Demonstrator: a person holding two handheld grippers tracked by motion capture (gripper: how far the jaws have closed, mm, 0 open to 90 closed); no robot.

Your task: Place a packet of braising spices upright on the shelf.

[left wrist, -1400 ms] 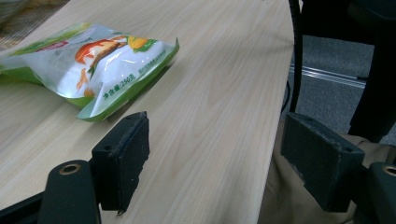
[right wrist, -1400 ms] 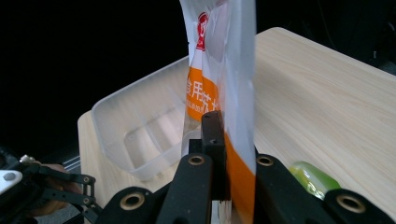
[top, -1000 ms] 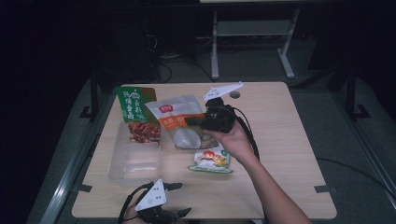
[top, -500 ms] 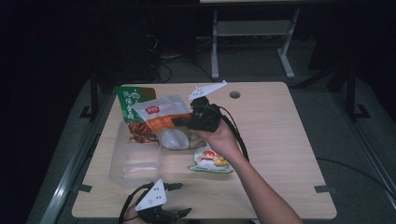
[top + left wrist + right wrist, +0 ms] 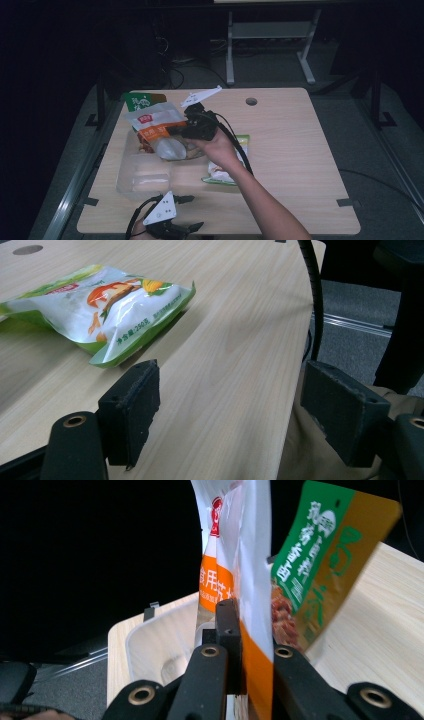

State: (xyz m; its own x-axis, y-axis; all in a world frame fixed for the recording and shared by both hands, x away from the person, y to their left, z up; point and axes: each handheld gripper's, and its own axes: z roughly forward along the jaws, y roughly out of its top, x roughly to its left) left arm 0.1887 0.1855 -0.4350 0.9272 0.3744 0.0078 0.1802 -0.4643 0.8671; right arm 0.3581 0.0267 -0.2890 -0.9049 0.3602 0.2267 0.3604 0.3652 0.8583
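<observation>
My right gripper (image 5: 176, 131) is shut on an orange-and-white pouch (image 5: 156, 131) and holds it in the air above the clear plastic tray (image 5: 131, 181). In the right gripper view the pouch (image 5: 240, 555) hangs upright, pinched between the jaws of my right gripper (image 5: 243, 645), with the tray (image 5: 160, 640) behind it. A green packet (image 5: 142, 101) lies at the tray's far end; that green packet (image 5: 320, 555) stands right beside the pouch. My left gripper (image 5: 194, 212) rests at the table's near edge, and my left gripper (image 5: 235, 410) is open with nothing between its pads.
A green-and-white snack bag (image 5: 225, 172) lies on the wooden table (image 5: 300, 150) under the right forearm, and the snack bag (image 5: 100, 310) sits ahead of the left jaws. A cable hole (image 5: 251, 101) is near the far edge. A trouser leg fills the gap past the table's near edge.
The right gripper has carried the orange-and-white pouch leftward, from beside the tray to over it. The left gripper has stayed put.
</observation>
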